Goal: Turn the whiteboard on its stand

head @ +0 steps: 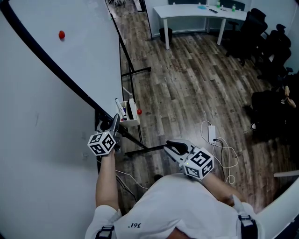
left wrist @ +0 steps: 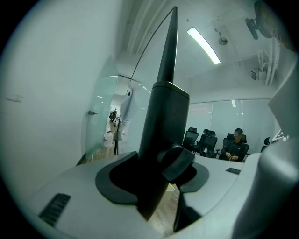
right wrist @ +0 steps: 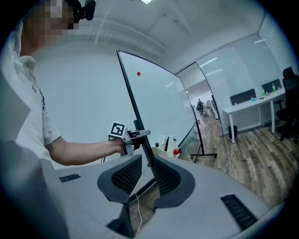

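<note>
The whiteboard (head: 70,28) is tilted on its black stand (head: 139,71), and its black frame (head: 51,67) runs slantwise across the head view. My left gripper (head: 115,123) is at the board's lower edge. In the left gripper view the frame (left wrist: 163,116) fills the gap of the left gripper (left wrist: 159,175), whose jaws are closed on it. My right gripper (head: 170,146) hangs open over the floor, to the right of the stand and apart from it. Nothing is between the pads (right wrist: 126,173) of the right gripper (right wrist: 148,163). A red magnet (head: 61,34) sticks to the board.
A small tray (head: 130,113) with markers and a red ball hangs at the stand. A power strip (head: 211,133) with white cables lies on the wood floor. A white desk (head: 201,13) and black office chairs (head: 261,32) stand at the back. A seated person (left wrist: 237,145) is far off.
</note>
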Demonstrator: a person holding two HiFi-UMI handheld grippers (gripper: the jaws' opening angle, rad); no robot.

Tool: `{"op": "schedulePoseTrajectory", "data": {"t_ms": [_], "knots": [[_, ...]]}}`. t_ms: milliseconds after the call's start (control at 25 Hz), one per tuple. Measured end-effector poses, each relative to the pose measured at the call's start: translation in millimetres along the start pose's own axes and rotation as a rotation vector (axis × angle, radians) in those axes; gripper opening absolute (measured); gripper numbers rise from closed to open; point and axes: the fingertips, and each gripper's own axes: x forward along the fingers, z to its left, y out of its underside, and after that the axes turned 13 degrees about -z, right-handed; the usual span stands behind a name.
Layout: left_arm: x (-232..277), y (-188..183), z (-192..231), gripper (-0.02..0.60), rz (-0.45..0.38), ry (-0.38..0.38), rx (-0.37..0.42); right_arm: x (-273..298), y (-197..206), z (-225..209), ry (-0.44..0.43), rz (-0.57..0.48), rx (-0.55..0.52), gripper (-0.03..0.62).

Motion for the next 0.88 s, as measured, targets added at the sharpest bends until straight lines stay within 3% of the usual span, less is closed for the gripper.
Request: {"op": "schedulePoseTrajectory", "data": {"t_ms": [880], "knots": [[-50.1, 9.7, -48.4, 0.211, -0.014, -0.003, 0.003, -11.9, -2.0, 5.1, -0.025, -0.006, -0.004, 0.081]]}}
